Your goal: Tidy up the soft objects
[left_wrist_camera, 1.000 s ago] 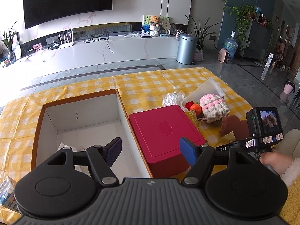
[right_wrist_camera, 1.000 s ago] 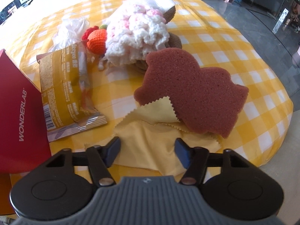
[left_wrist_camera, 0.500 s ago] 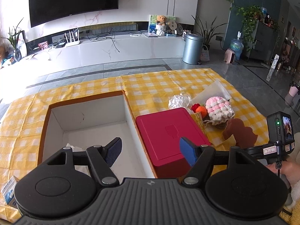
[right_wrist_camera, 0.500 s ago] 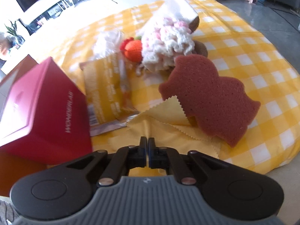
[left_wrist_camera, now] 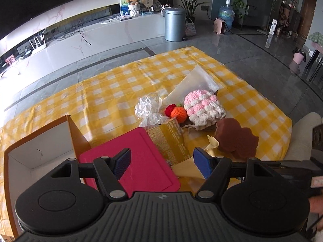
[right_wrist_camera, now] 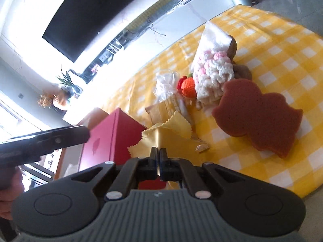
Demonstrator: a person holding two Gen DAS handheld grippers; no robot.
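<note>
My right gripper (right_wrist_camera: 158,154) is shut on the yellow cloth (right_wrist_camera: 161,136), which rises crumpled from its pads above the checked tablecloth. A brown duck-shaped sponge (right_wrist_camera: 256,117) lies just right of the cloth. Behind it sit a pink-and-white crocheted piece (right_wrist_camera: 214,74) and an orange crocheted fruit (right_wrist_camera: 188,87). My left gripper (left_wrist_camera: 161,164) is open over the red box (left_wrist_camera: 139,161), nothing between its blue pads. In the left wrist view the cloth (left_wrist_camera: 187,168) shows beside the right pad, with the sponge (left_wrist_camera: 236,140), crocheted piece (left_wrist_camera: 203,106) and fruit (left_wrist_camera: 178,113) beyond.
An open cardboard box (left_wrist_camera: 40,143) stands left of the red box. A gold snack packet (left_wrist_camera: 167,139), a crumpled clear bag (left_wrist_camera: 148,111) and a white paper bag (left_wrist_camera: 193,80) lie among the soft things. The table edge (left_wrist_camera: 286,125) runs close on the right.
The right gripper closed on the yellow cloth and lifted it, tilting upward. The left gripper swung right, from over the cardboard box to over the red box.
</note>
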